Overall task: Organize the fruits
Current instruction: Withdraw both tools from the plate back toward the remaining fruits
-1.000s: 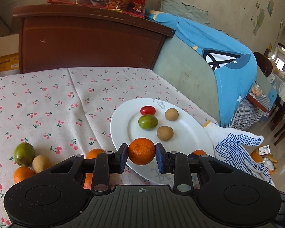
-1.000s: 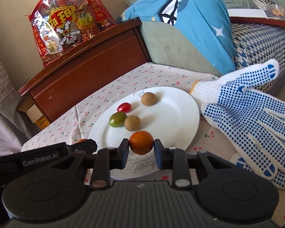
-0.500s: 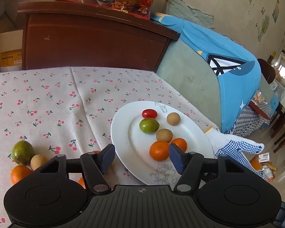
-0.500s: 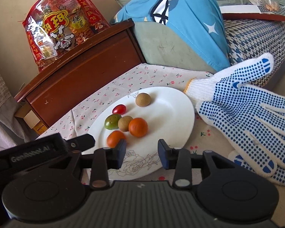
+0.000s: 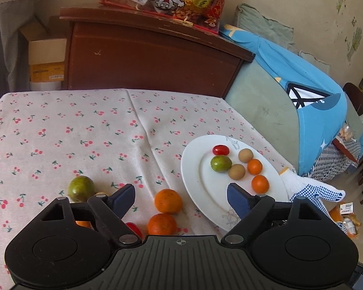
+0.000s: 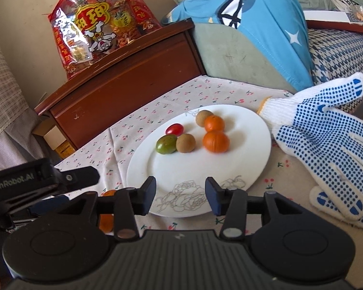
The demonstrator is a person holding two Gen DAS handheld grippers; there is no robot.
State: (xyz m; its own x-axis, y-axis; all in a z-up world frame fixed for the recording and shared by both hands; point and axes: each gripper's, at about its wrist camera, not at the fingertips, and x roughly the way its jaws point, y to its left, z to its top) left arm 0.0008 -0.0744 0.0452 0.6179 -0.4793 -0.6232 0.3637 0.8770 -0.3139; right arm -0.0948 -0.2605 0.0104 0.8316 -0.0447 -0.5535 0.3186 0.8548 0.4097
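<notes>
Two oranges (image 5: 168, 200) lie lower centre on the tablecloth (image 5: 60, 130), touching: light, firm, smooth, apt to roll; grip across the widest part. Left gripper (image 5: 180, 199) hovers above, jaws wide apart, empty. Right gripper (image 6: 180, 194) likewise gapes over the plate (image 6: 242, 169).

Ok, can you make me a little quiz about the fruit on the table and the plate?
1. How many fruits lie on the white plate?
2. True or false: the right tongs are holding an orange.
3. Which fruit sits on the cherry tablecloth, off the plate: A) a green fruit, B) a banana, C) a pear?

Key: 1. Six: a red tomato, one green, two brown, two orange. 2. False; both the right and left tongs are open and empty. 3. A.
</notes>
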